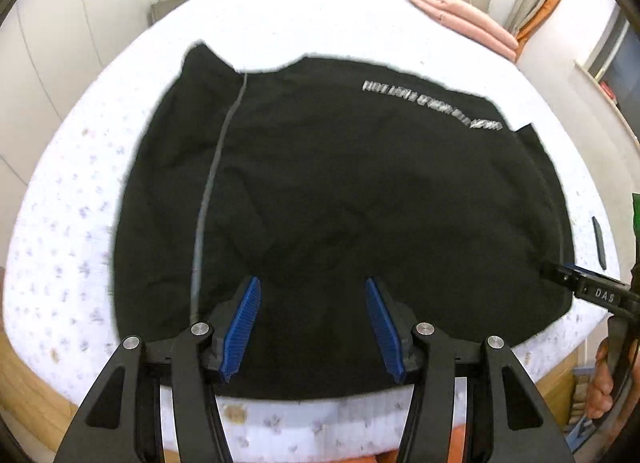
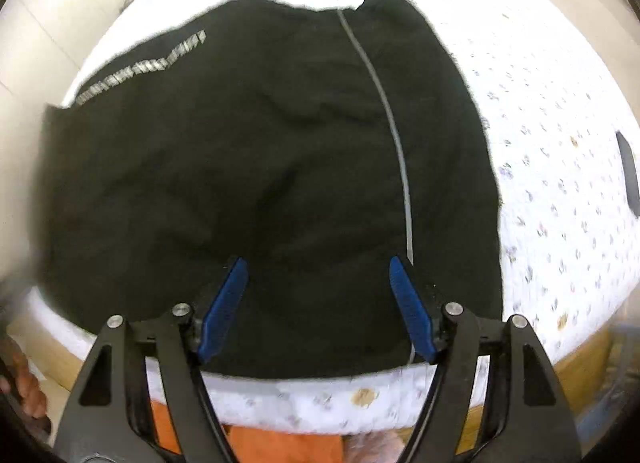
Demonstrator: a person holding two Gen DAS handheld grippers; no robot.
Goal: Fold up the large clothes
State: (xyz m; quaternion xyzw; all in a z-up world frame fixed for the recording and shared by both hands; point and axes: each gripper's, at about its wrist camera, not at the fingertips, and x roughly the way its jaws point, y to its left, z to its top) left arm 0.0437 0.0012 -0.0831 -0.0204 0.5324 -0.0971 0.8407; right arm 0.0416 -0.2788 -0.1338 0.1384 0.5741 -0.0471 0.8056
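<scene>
A large black garment lies spread on the bed, with a grey stripe down one side and silver lettering near its far edge. It also fills the right wrist view. My left gripper is open and empty above the garment's near edge. My right gripper is open and empty above the near edge too; in the left wrist view it shows at the garment's right edge.
The bed has a white flowered sheet. A folded pink cloth lies at its far right corner. A small dark object lies on the sheet right of the garment. A nightstand stands beyond the bed.
</scene>
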